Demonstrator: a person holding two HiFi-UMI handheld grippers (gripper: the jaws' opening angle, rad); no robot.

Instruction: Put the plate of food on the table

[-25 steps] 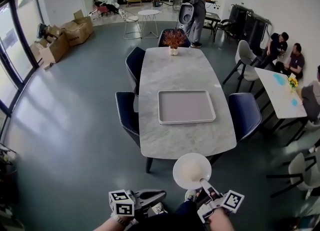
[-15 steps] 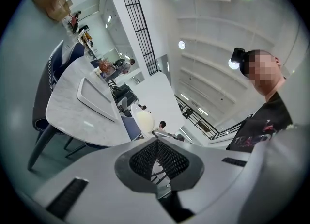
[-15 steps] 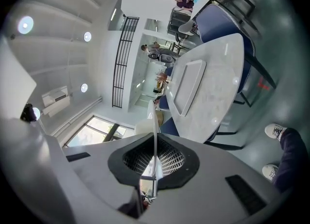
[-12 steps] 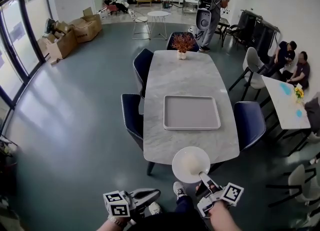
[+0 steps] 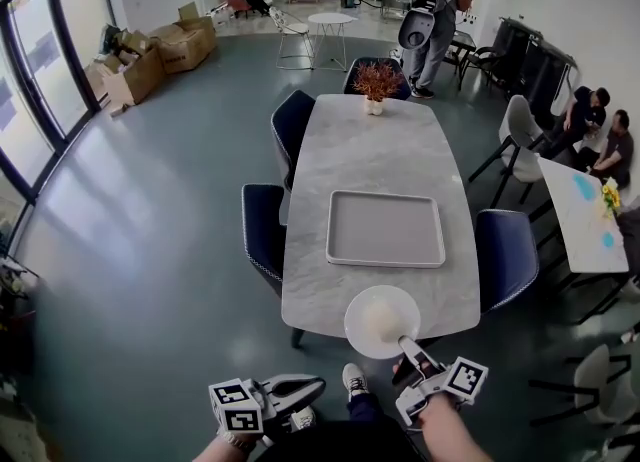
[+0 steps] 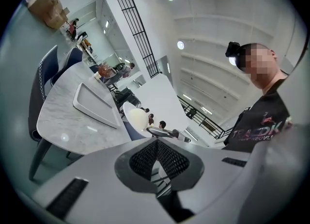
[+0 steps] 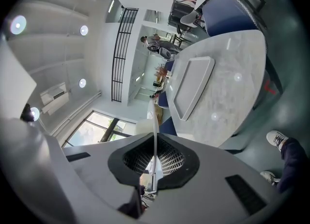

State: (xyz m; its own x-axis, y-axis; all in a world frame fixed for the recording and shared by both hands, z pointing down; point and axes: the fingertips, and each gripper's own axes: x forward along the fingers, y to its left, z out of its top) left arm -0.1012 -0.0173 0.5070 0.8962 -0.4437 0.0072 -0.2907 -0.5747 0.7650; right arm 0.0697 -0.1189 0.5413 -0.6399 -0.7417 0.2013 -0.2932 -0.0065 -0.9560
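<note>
The right gripper (image 5: pixel 406 346) has its jaws pinching the rim of the white plate (image 5: pixel 381 320), held over the marble bench's (image 5: pixel 375 150) near edge, just short of the grey tray (image 5: pixel 385 228). The left gripper (image 5: pixel 318 386) hangs low with its jaws pressed together on nothing.

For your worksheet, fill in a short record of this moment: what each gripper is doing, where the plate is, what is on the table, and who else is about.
right gripper: shut on the plate's rim
left gripper: shut, empty, held low
plate: white, pale food on it, over the table's near edge; contact with the top cannot be told
table: marble top, bearing an empty tray and, at its far end, a potted plant
others: seated people at right, standing person beyond the table
</note>
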